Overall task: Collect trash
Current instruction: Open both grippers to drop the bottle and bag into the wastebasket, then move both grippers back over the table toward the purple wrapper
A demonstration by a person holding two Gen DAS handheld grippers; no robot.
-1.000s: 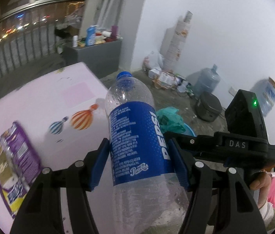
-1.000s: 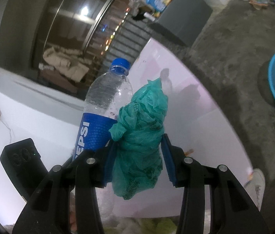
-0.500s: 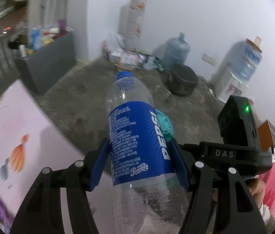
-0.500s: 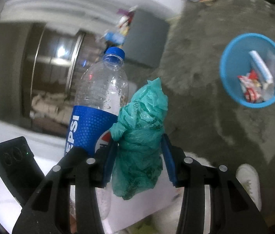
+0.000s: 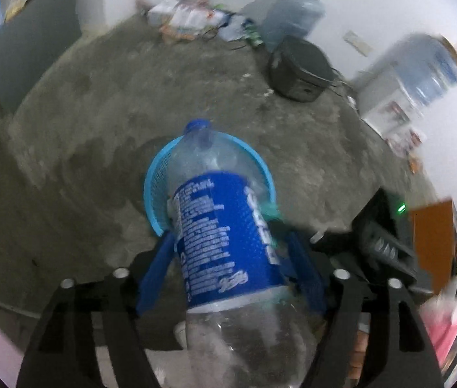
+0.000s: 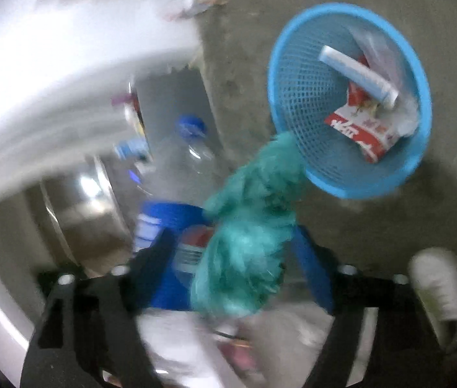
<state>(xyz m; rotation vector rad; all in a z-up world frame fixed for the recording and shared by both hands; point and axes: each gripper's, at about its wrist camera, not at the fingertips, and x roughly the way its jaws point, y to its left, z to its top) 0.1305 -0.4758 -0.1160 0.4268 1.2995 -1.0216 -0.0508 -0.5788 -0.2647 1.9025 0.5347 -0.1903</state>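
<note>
My left gripper (image 5: 228,258) is shut on an empty Pepsi bottle (image 5: 225,226) with a blue cap, held above a blue mesh basket (image 5: 155,177) on the floor. My right gripper (image 6: 244,252) is shut on a crumpled green plastic bag (image 6: 248,239), just left of the same basket (image 6: 296,84). The basket holds a red and white wrapper (image 6: 364,129) and a pale blue tube (image 6: 358,74). The bottle also shows in the right wrist view (image 6: 189,161), behind the bag. The right gripper's body shows in the left wrist view (image 5: 377,236), at the right.
The floor is bare concrete (image 5: 83,145). A black cooker (image 5: 299,68), large water jugs (image 5: 293,9) and a pile of litter (image 5: 193,16) stand along the far wall. A grey cabinet (image 5: 24,51) is at the left. A white shoe (image 6: 442,287) is at the lower right.
Both grippers have swung away from the pink table and down toward the floor. The blue basket now sits right under the bottle and the bag. Both still hold their items.
</note>
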